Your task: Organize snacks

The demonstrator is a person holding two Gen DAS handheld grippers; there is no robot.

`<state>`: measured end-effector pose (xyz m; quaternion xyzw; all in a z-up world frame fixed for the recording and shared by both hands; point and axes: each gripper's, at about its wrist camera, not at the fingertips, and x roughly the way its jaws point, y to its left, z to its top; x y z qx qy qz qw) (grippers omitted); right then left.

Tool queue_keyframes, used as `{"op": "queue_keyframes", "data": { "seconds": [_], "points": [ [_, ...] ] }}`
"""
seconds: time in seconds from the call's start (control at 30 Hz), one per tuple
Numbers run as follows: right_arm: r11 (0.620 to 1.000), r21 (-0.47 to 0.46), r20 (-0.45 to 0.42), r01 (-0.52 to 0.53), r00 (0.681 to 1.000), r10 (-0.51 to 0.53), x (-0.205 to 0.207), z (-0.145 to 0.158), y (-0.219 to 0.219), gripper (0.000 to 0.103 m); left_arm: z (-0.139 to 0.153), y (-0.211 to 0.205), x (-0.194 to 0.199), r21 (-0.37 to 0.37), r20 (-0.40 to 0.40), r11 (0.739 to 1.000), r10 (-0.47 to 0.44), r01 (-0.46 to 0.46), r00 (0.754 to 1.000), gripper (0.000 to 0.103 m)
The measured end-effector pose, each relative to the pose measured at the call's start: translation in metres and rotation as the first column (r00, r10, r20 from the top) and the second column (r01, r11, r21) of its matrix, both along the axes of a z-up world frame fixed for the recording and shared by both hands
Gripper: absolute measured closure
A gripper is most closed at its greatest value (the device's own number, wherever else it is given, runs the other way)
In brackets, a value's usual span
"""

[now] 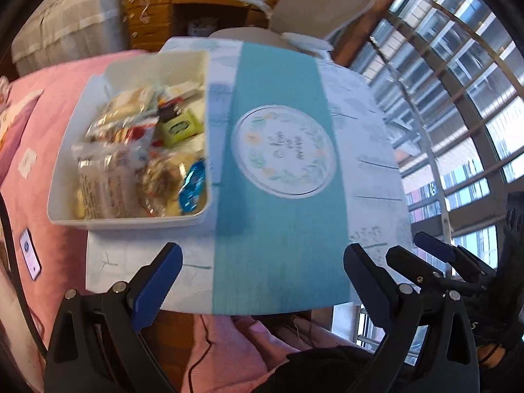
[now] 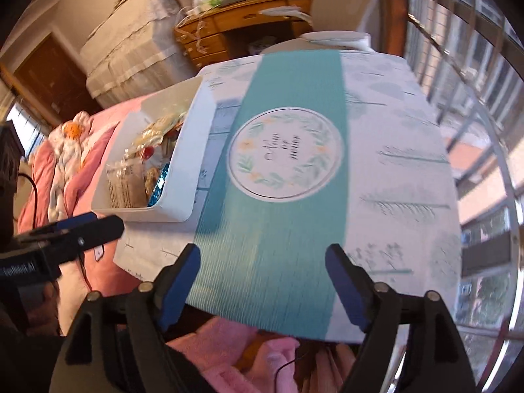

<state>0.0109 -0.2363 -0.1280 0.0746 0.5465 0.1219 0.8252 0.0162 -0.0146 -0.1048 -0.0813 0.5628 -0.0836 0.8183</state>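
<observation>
Two tongs hang wide apart and hold nothing: the left tongs (image 1: 262,281) and the right tongs (image 2: 263,283), both at the tabletop's (image 1: 370,150) lower edge. A white bin (image 1: 62,177) of wrapped snacks (image 1: 131,150) sits at left of frame, long axis running up the frame, along the left edge beside the teal runner (image 1: 278,229), whose stretch lies bare.

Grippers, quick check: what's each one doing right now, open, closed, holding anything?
Left gripper: open, holding nothing, above the table's near edge.
Right gripper: open, holding nothing, also at the near edge.
</observation>
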Motion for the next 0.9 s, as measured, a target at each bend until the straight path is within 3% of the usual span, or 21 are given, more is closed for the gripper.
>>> {"op": "queue_keyframes", "data": {
  "seconds": [0.13, 0.3, 0.4, 0.53, 0.9],
  "points": [
    [0.999, -0.014, 0.009, 0.040, 0.999, -0.040, -0.010, 0.027, -0.013, 0.015, 0.037, -0.016, -0.006, 0.031, 0.079, 0.999, -0.015, 0.012, 0.997, 0.005],
    [0.997, 0.056, -0.006, 0.061, 0.998, -0.061, -0.022, 0.059, -0.032, 0.011, 0.081, -0.027, -0.004, 0.041, 0.164, 0.999, -0.010, 0.004, 0.986, 0.005],
    [0.996, 0.044, -0.004, 0.078, 0.997, -0.078, -0.029, 0.079, -0.038, 0.009, 0.102, -0.035, -0.011, 0.073, 0.206, 0.997, -0.020, 0.005, 0.978, 0.004],
    [0.995, 0.024, 0.022, 0.100, 0.995, -0.100, -0.042, 0.093, -0.037, 0.007, 0.105, -0.043, -0.022, 0.099, 0.195, 0.995, -0.043, 0.024, 0.980, 0.003],
    [0.992, -0.002, 0.059, 0.130, 0.990, -0.130, -0.061, 0.094, -0.030, 0.000, 0.095, -0.039, -0.046, 0.133, 0.203, 0.989, 0.042, -0.070, 0.978, 0.001]
  ]
}}
